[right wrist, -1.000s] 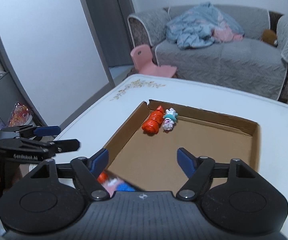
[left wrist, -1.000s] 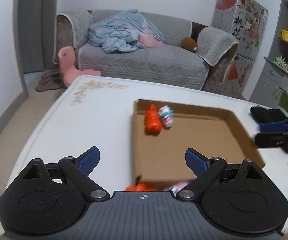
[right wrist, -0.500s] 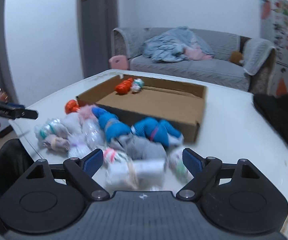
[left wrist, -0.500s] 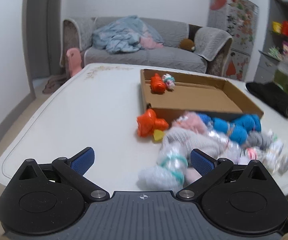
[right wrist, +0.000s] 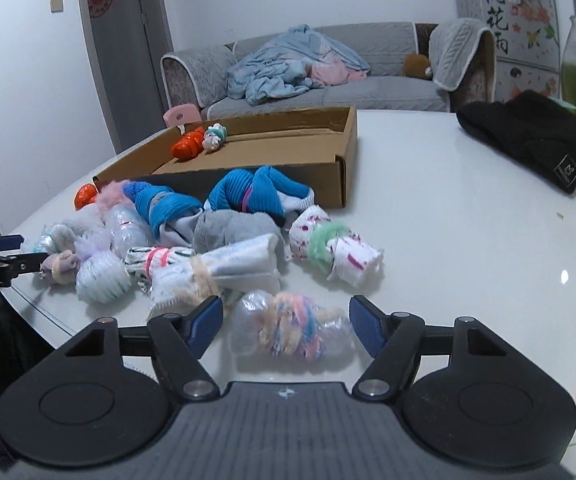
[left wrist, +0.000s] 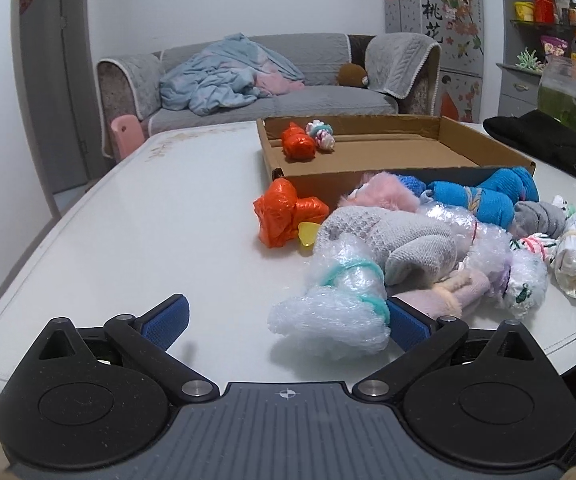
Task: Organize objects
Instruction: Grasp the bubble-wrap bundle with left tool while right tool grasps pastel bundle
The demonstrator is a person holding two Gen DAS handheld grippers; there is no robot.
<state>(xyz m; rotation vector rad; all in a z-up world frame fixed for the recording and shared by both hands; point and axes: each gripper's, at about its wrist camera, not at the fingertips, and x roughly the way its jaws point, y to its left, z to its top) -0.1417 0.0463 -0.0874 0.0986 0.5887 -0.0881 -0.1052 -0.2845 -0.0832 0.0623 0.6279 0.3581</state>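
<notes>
We held the left gripper (left wrist: 286,318) low at the bottom of its frame with the jaws spread wide, gripping nothing; a bubble-wrapped bundle tied with a teal band (left wrist: 337,306) lay just inside its right fingertip (left wrist: 405,322), apparently touching it, while the left finger stood clear of it. Our right gripper (right wrist: 286,322) had just been closing, its jaws still parted around a plastic-wrapped pink-and-blue roll (right wrist: 291,330) at lower centre, with a sliver of table showing at each pad, so the roll was not yet pinched. Beyond the fingers, mid-frame, the pile of rolled socks and bundles (right wrist: 192,236) lay on the white table (right wrist: 447,240), pressed against the near wall of the cardboard box (right wrist: 288,164). Inside the box, at its far corner, an orange bundle (left wrist: 297,144) touched a small white-and-teal one (left wrist: 321,134). Another orange bundle (left wrist: 286,212) sat outside, left of the pile. A black hat (right wrist: 527,136) lay at upper right, well apart.
</notes>
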